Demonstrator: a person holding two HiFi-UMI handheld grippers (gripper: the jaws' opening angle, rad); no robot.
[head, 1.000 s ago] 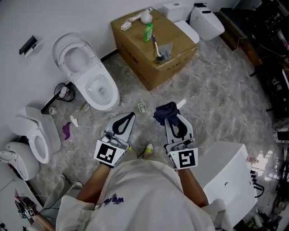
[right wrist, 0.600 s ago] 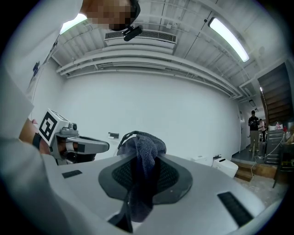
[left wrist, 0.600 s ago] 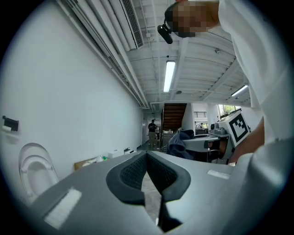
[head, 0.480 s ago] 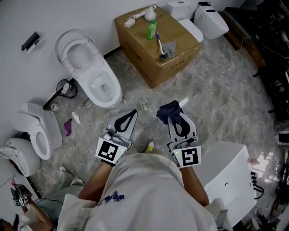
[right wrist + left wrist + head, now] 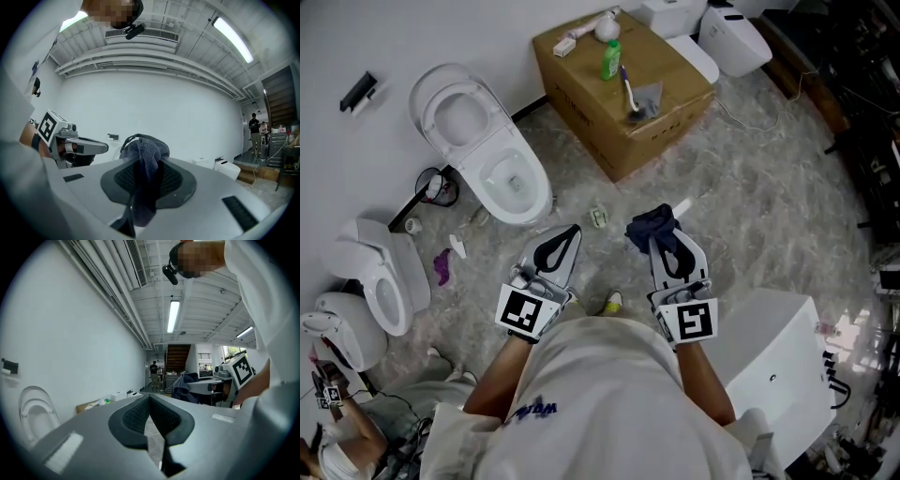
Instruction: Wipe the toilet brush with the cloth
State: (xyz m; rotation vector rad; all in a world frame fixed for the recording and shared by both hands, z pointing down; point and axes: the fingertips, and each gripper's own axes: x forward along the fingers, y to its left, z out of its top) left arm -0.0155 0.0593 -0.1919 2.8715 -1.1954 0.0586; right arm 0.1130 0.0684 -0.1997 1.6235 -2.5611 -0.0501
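Observation:
The toilet brush (image 5: pixel 630 95), with a white and purple handle, lies on top of a cardboard box (image 5: pixel 609 141) at the far side of the floor, next to a grey rag (image 5: pixel 649 97). My right gripper (image 5: pixel 655 234) is shut on a dark blue cloth (image 5: pixel 649 225), which bunches up above the jaws in the right gripper view, cloth (image 5: pixel 143 151). My left gripper (image 5: pixel 572 231) is shut with nothing in it; its jaw tips meet in the left gripper view, left gripper (image 5: pixel 149 397). Both grippers hang in front of the person's body, far from the brush.
A green bottle (image 5: pixel 609 60) and a white object stand on the box. An open white toilet (image 5: pixel 483 150) is at the left, with more toilets (image 5: pixel 380 281) beyond it and another at the top right (image 5: pixel 727 42). A white tub (image 5: pixel 773 375) sits at the right.
Both grippers keep the same pose and the cloth stays in the right one. Only the head view has shifted slightly.

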